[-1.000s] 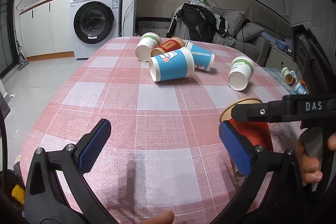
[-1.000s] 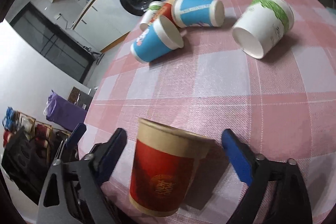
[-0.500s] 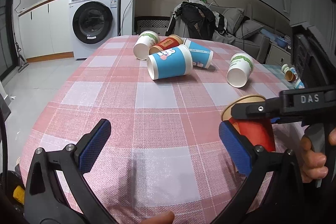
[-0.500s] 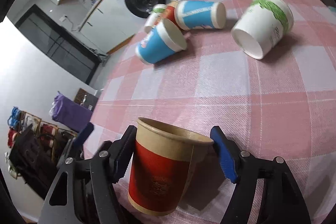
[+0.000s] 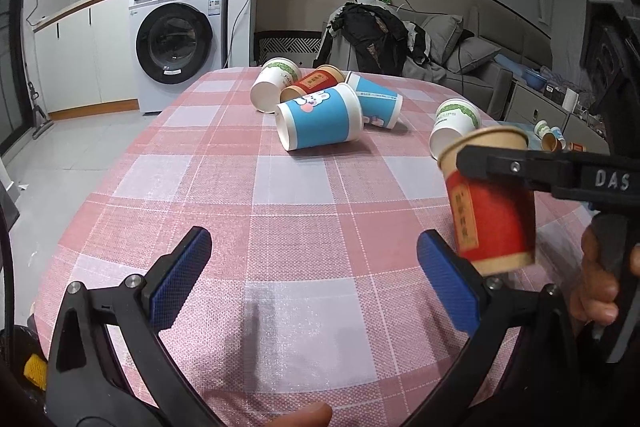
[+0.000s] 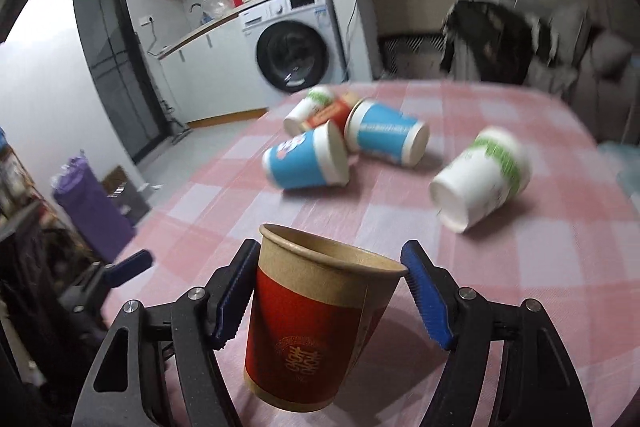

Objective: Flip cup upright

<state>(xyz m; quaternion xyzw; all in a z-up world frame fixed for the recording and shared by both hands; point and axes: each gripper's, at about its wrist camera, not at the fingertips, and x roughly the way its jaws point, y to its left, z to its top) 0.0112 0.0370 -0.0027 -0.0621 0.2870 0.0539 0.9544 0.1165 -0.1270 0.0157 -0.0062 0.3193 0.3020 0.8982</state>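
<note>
The red paper cup (image 6: 316, 327), a tapered cone with a tan rolled rim, is mouth-up and slightly tilted above the checked woven tablecloth (image 5: 280, 227), pinched by the right tongs (image 6: 328, 291) between ribbed blue pads (image 6: 426, 301). The left tongs (image 5: 314, 277) are spread wide, holding nothing. Farther off lie blue cups (image 5: 320, 117) and white cups (image 6: 480, 179), tipped on their sides.

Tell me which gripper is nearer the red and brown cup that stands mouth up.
Right. The right gripper has its jaws on either side of the red and brown cup, near the rim. The left gripper is open and empty, apart from it, to its left.
</note>
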